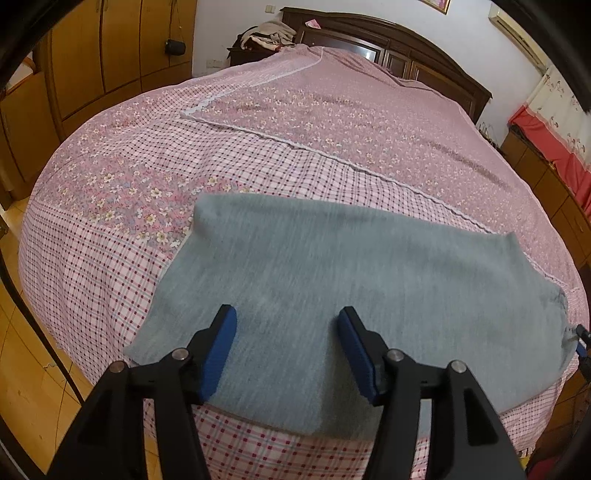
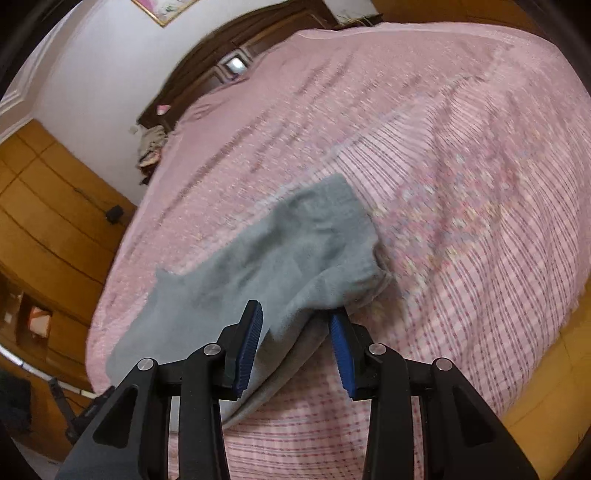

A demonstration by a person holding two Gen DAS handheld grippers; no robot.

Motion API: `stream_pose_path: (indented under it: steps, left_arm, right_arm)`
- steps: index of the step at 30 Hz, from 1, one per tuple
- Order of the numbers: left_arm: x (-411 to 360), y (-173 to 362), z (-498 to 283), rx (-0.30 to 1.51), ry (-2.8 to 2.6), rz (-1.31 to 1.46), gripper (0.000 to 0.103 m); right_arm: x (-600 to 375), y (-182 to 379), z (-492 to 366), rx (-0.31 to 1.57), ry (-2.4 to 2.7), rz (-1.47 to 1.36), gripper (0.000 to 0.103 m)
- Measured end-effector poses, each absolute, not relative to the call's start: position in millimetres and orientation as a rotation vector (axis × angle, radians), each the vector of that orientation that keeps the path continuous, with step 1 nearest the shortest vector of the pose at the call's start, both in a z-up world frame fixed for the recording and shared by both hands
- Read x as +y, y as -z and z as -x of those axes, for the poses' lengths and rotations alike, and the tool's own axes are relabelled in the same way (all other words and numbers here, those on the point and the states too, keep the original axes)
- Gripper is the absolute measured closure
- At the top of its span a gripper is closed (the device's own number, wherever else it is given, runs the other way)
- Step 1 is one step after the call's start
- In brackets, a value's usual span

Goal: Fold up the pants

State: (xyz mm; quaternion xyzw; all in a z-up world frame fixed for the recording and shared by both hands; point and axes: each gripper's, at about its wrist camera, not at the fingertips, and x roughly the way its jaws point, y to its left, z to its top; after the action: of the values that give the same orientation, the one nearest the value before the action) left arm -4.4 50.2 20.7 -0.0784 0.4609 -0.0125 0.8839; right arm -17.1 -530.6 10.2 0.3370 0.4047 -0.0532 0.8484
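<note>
The grey pants [image 1: 332,280] lie folded flat near the front edge of the bed [image 1: 110,258]. My left gripper [image 1: 288,350] is open, its blue pads spread over the near part of the pants and holding nothing. In the right wrist view the pants [image 2: 280,251] show as a rumpled grey strip running to the bed's edge. My right gripper [image 2: 295,354] is open, its jaws either side of the cloth's raised near edge, not closed on it. The view is blurred.
The bed has a pink floral and checked cover [image 1: 351,122] and a dark wooden headboard [image 1: 388,40]. Wooden wardrobes [image 1: 92,55] stand to the left. A pile of clothes [image 1: 269,35] sits by the headboard. A wooden floor [image 1: 22,369] lies below the bed.
</note>
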Motion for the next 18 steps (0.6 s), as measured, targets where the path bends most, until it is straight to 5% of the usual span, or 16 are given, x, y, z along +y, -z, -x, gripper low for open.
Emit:
stream_pose_path:
  steps: [18]
  left_arm:
    - [53,-16,2,0.967,0.006,0.178,0.034]
  right_arm:
    - [-574,44,12,0.699,0.096,-1.002,0.066]
